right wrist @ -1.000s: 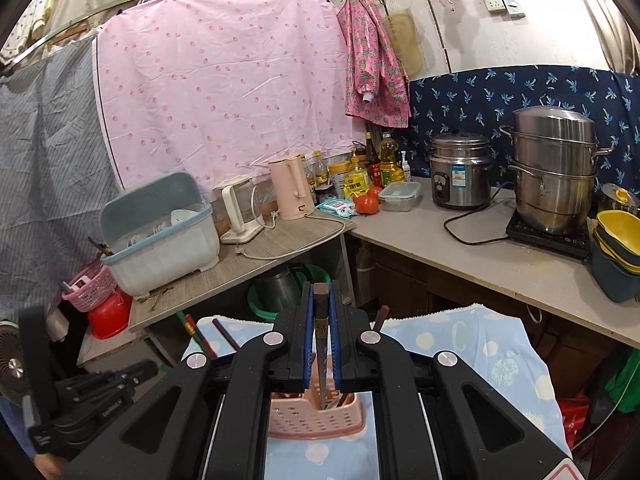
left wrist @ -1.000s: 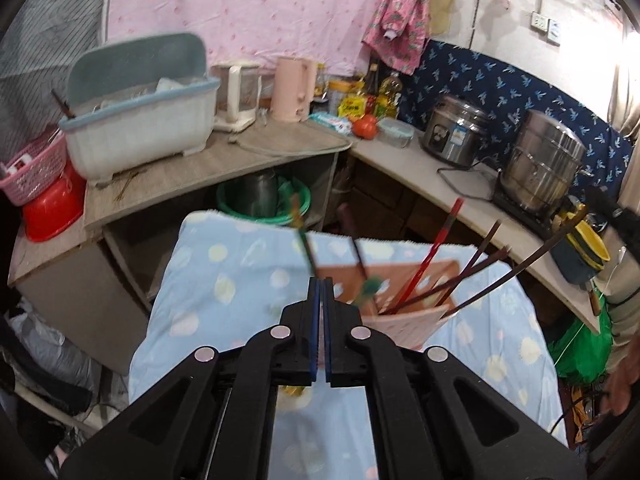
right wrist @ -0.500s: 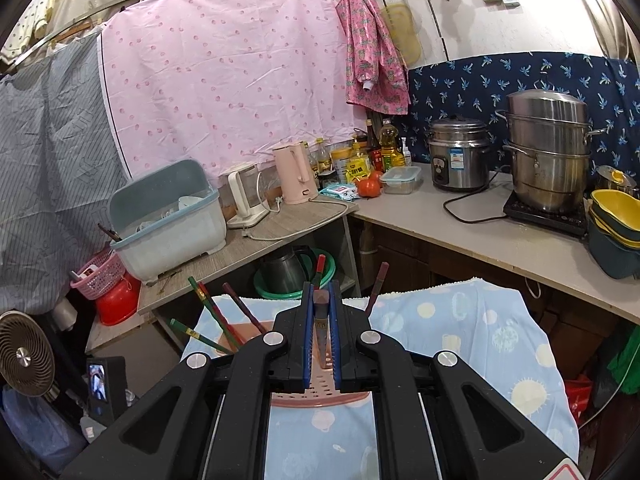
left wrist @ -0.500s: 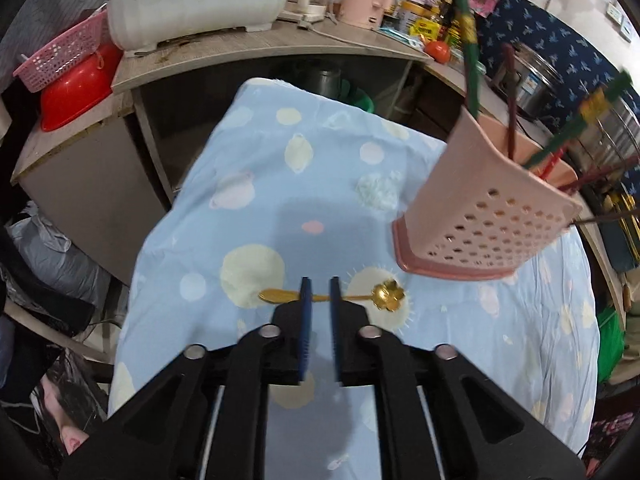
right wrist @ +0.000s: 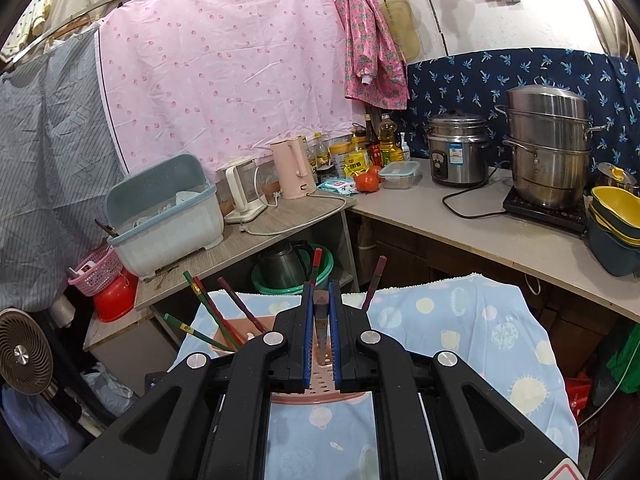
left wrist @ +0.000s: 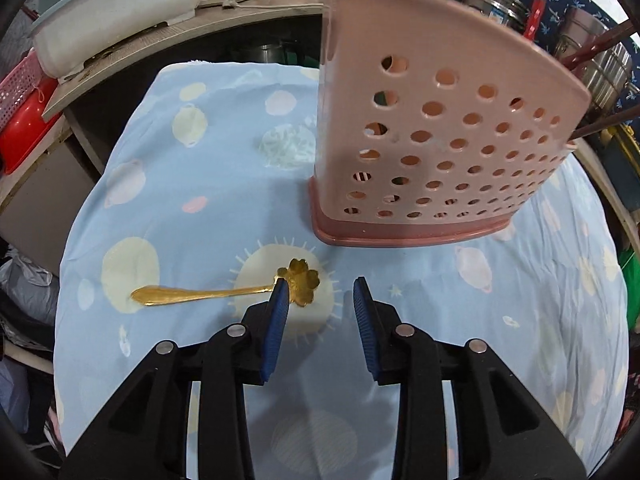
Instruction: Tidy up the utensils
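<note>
Left gripper (left wrist: 320, 292) low over the bench's blue spotted cloth (left wrist: 200, 184), jaws spread, gold spoon (left wrist: 224, 290) lying flat with its paw-shaped bowl just inside the left jaw; the pink perforated holder (left wrist: 432, 152) stands right behind it, chopsticks (right wrist: 224, 316) sticking out. Right gripper (right wrist: 321, 308) has its jaws pinching a brown utensil handle (right wrist: 321, 312) upright over the holder, lettering on the handle too small to read. Back bench: dish rack (right wrist: 160, 220), pink kettle (right wrist: 292, 168), rice cooker (right wrist: 458, 146), steamer pot (right wrist: 548, 144); labels unreadable.
</note>
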